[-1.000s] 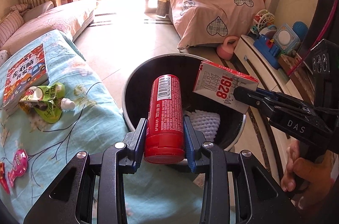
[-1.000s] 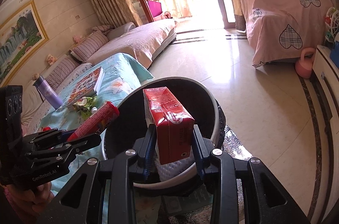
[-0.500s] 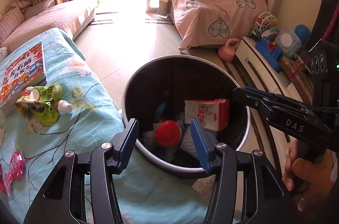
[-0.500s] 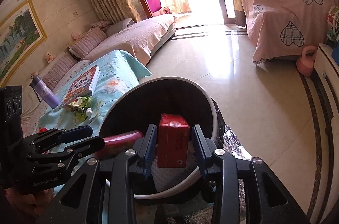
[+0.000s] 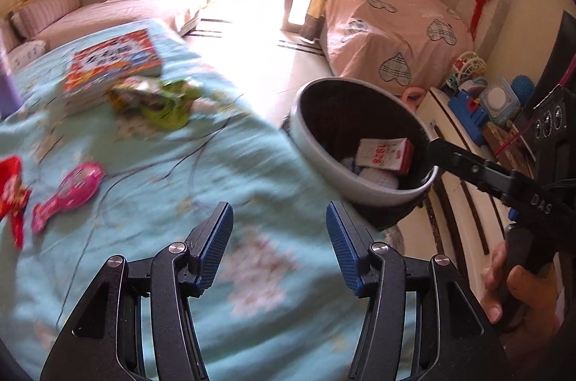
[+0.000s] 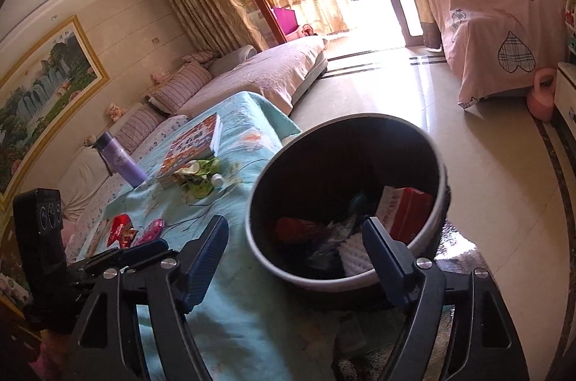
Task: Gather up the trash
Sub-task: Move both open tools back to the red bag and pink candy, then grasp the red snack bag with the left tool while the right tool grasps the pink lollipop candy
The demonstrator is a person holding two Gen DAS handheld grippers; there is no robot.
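Observation:
A round grey trash bin (image 5: 363, 188) (image 6: 259, 247) stands beside the teal-covered table. A red and white carton (image 5: 385, 155) (image 6: 405, 213) and a red can (image 6: 293, 228) lie inside it. My left gripper (image 5: 279, 233) is open and empty above the tablecloth, left of the bin. My right gripper (image 6: 295, 246) is open and empty over the bin's near rim. On the table lie a green pouch (image 5: 162, 105) (image 6: 198, 179), a pink wrapper (image 5: 68, 193) (image 6: 151, 231) and a red wrapper (image 5: 10, 193) (image 6: 120, 229).
A picture book (image 5: 111, 66) (image 6: 194, 143) lies on the teal cloth (image 5: 144, 255) and a purple bottle (image 6: 120, 161) stands behind it. A sofa (image 6: 259, 75), a pink-covered piece of furniture (image 5: 392, 31) and a toy shelf (image 5: 478, 107) surround the tiled floor.
Both grippers opened: the red can and the carton dropped into the bin. My left gripper has since swung left over the table. My right gripper stays by the bin.

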